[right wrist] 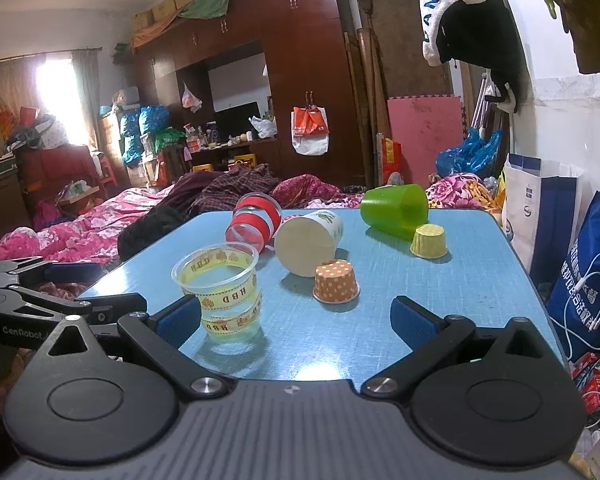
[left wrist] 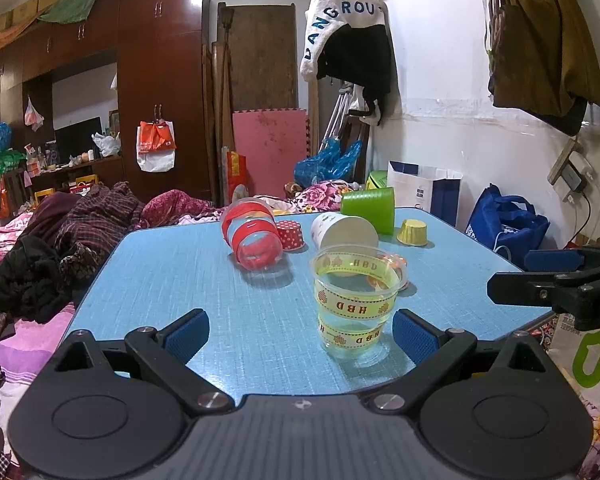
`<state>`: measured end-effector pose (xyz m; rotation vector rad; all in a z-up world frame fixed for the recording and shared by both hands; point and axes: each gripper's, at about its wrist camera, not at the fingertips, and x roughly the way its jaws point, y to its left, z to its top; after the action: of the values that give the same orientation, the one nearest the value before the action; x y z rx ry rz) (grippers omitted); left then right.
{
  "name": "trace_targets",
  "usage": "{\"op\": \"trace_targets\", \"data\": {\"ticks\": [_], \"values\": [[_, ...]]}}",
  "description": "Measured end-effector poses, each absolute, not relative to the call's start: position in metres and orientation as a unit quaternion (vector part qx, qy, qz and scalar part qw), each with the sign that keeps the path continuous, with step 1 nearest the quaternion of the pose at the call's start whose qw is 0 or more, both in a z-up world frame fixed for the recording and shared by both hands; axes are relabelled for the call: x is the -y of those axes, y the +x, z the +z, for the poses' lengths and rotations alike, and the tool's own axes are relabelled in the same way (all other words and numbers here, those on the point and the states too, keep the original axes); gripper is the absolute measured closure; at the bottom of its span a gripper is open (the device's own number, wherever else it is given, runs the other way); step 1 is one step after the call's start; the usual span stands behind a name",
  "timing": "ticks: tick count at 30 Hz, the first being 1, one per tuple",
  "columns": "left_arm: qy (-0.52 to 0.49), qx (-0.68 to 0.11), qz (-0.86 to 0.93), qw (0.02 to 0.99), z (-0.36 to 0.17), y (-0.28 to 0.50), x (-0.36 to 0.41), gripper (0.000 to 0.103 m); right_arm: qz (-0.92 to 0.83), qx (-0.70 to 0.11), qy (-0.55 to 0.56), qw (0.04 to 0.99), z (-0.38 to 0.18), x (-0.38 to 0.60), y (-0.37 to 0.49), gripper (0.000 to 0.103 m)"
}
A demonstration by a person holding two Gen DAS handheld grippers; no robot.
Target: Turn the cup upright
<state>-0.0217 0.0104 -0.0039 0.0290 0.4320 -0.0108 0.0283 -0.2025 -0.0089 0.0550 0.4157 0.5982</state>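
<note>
- My left hand-held gripper (left wrist: 300,334) hovers low at the near edge of the blue counter (left wrist: 172,280), its blue pads spread wide apart and holding nothing.
- The clear cup with the yellow HBD band (left wrist: 354,304) stands upright, mouth up, on the counter toward the right side of that gap, just beside my left gripper's right pad; I cannot tell whether the pad touches it.
- Farther back on the left lies the clear cup with red bands (left wrist: 254,238), tipped on its side with its open mouth toward me.
- A small red dotted paper cup (left wrist: 289,234) sits mouth-down just to its right.
- Next comes the white paper cup (left wrist: 342,232), lying on its side with its base facing me.
- Behind that, the green cup (left wrist: 370,205) lies on its side near the far edge.
- An orange dotted paper cup (right wrist: 336,282) sits upside down in front of the white one.
- A small yellow paper cup (right wrist: 429,241) sits upside down in front of the green cup.
- My right hand-held gripper (right wrist: 296,326) is also open wide and empty; the HBD cup stands just beside its left pad.
- A blue bag (right wrist: 592,280) stands beyond the counter's right edge.
</note>
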Motion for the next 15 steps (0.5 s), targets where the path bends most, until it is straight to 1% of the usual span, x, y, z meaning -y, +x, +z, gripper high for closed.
{"op": "trace_targets", "data": {"ticks": [15], "values": [[0.017, -0.22, -0.008, 0.975, -0.0065, -0.0183, -0.0092, 0.003, 0.297, -0.207, 0.028, 0.932, -0.0104, 0.2025, 0.0284, 0.001]]}}
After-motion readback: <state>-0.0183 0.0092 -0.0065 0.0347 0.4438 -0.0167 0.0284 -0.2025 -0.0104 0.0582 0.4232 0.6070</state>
